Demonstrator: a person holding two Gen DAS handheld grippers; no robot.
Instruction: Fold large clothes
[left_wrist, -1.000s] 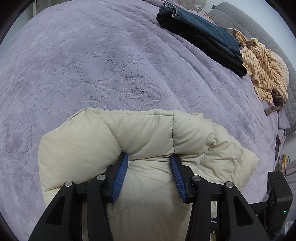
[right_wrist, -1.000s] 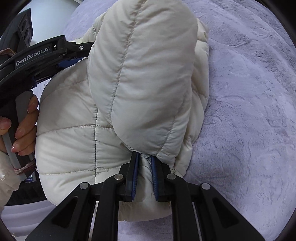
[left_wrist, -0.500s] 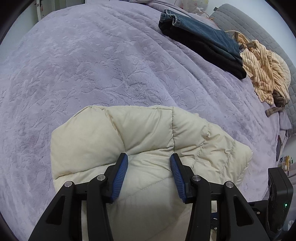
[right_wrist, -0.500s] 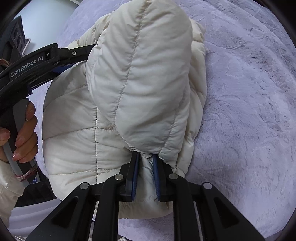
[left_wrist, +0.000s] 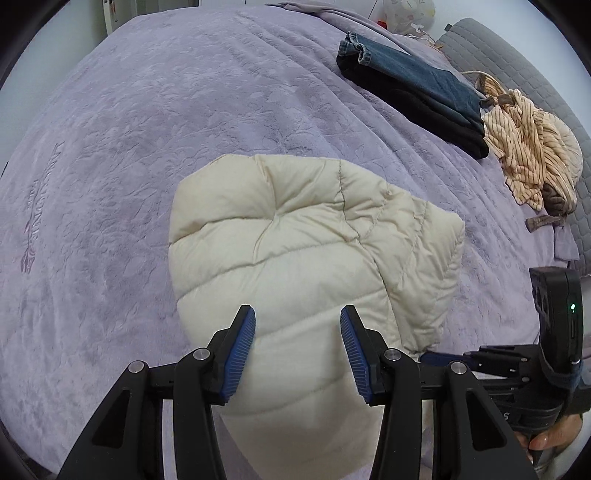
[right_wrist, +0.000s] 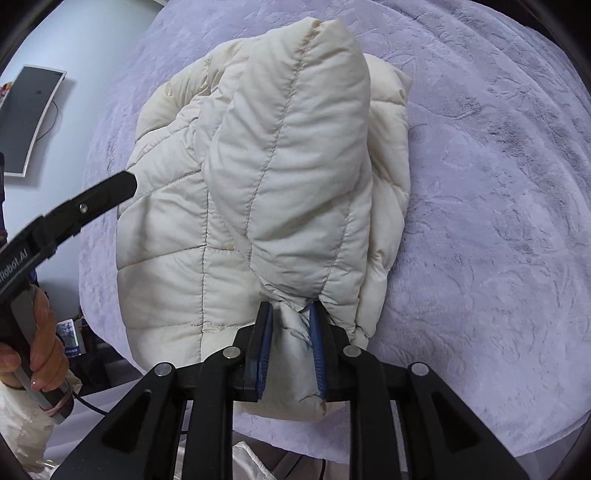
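Observation:
A cream quilted puffer jacket (left_wrist: 314, 236) lies folded in a bundle on the purple bedspread (left_wrist: 147, 129). My left gripper (left_wrist: 297, 325) is open and hovers just above the jacket, holding nothing. In the right wrist view the jacket (right_wrist: 280, 166) fills the middle, with one padded fold raised. My right gripper (right_wrist: 291, 317) has its jaws partly apart with a fold of the jacket's edge between them. The left gripper's finger (right_wrist: 107, 194) shows at the left of that view, and the right gripper's body (left_wrist: 554, 321) at the right of the left wrist view.
Folded dark jeans and a black garment (left_wrist: 410, 88) lie at the far side of the bed. A crumpled striped tan garment (left_wrist: 532, 158) lies beside them, near a grey quilted headboard (left_wrist: 517, 62). A monitor (right_wrist: 29, 118) stands past the bed's left edge.
My left gripper has pulled back from the jacket, which has flattened. My right gripper's jaws have widened around the jacket's edge and the raised fold has lowered.

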